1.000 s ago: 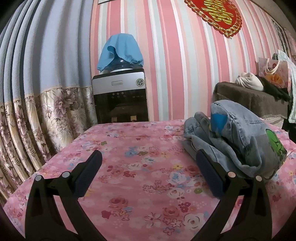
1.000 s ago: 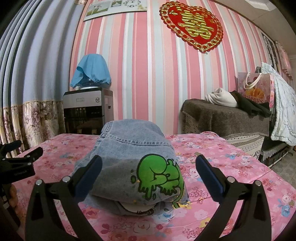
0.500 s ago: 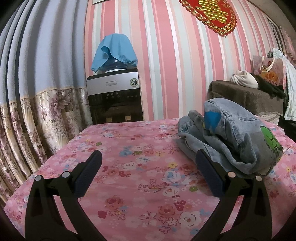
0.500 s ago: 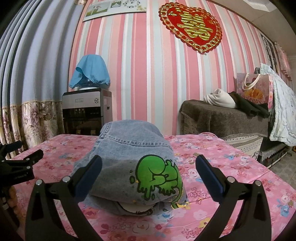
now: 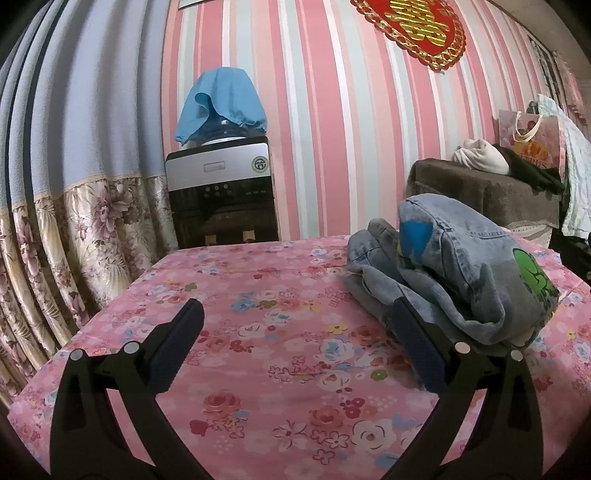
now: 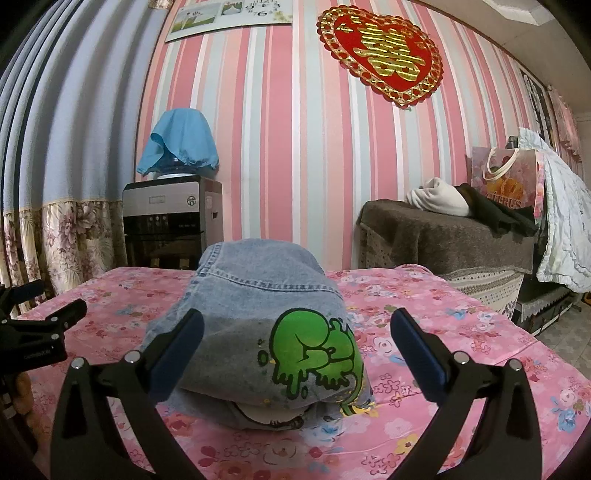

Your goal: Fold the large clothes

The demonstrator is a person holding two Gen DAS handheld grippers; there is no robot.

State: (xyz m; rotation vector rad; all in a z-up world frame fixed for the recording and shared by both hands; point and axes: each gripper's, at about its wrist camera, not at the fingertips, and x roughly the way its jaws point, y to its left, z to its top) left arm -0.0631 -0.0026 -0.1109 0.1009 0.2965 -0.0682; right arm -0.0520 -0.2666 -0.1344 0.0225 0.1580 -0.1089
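pink floral tablecloth [image 5: 266, 354], striped wall behind | denim garment [image 6: 258, 325] sat bundled mid-table, looked basically folded | left gripper [image 5: 295, 347] and right gripper [image 6: 295, 350] both wide, holding nothing | next – probably just square it up

Setting: a lived-in room of a home. Wall: pink, white and grey striped wallpaper [image 6: 280, 147], carrying a red-and-gold heart ornament [image 6: 382, 55] and a wall clock panel with pictures [image 6: 229, 14]. Left side: blue curtain with floral hem [image 5: 74, 206]. Against the wall: water dispenser [image 6: 171, 225], its bottle draped in a blue cloth [image 6: 181, 146]. Foreground: table under a pink floral cloth [image 5: 280, 332]. Right: brown-covered furniture [image 6: 443, 236] piled with clothing, a gift bag [image 6: 506, 177], white quilted bedding [image 6: 565, 229].
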